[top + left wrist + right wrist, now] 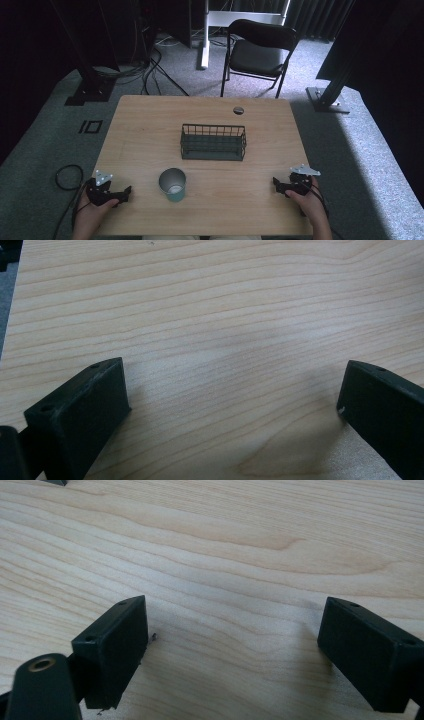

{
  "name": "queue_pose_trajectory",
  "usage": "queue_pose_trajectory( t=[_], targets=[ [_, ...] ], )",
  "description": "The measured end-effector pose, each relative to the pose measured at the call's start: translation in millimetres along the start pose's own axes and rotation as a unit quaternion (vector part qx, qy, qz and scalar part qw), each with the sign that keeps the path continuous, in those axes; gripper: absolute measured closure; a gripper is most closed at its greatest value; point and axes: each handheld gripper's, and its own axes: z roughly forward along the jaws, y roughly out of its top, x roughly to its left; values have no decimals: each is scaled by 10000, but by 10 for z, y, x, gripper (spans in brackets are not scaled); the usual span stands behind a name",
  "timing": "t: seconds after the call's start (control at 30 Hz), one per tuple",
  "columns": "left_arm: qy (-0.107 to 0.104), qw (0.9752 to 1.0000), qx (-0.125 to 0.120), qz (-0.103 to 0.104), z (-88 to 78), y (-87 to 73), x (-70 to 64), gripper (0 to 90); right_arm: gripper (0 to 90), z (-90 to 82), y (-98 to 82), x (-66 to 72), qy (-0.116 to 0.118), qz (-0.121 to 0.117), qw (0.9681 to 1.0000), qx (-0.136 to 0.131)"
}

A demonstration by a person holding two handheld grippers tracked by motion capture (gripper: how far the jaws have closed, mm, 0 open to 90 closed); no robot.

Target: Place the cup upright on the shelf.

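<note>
A teal cup [173,184] stands upright near the table's front edge, a little left of centre. Behind it, at mid-table, sits a dark wire basket [213,142]. My left gripper [125,193] rests at the front left corner, to the left of the cup, held by a hand. My right gripper [276,184] rests at the front right, held by the other hand. In the left gripper view the jaws stand wide apart over bare wood [235,385]. The right gripper view shows the same, jaws spread with nothing between them [232,630].
The wooden table [150,120] has a round cable hole [238,110] at its back edge. A black folding chair [260,50] stands behind the table on grey carpet. Dark stands and cables lie at the left and right of the floor.
</note>
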Motion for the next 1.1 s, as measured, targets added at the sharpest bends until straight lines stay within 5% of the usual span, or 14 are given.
queue_pose_trajectory(
  t=[0.8, 1.1],
  targets=[
    [98, 9999, 1, -102, 2, 2, 12, 4, 123, -2, -1, 11, 66, -101, 9999, -14],
    [98, 9999, 8, -99, 2, 2, 13, 4, 124, -31, 65, 136, 230, -306, 9992, -142]
  ],
)
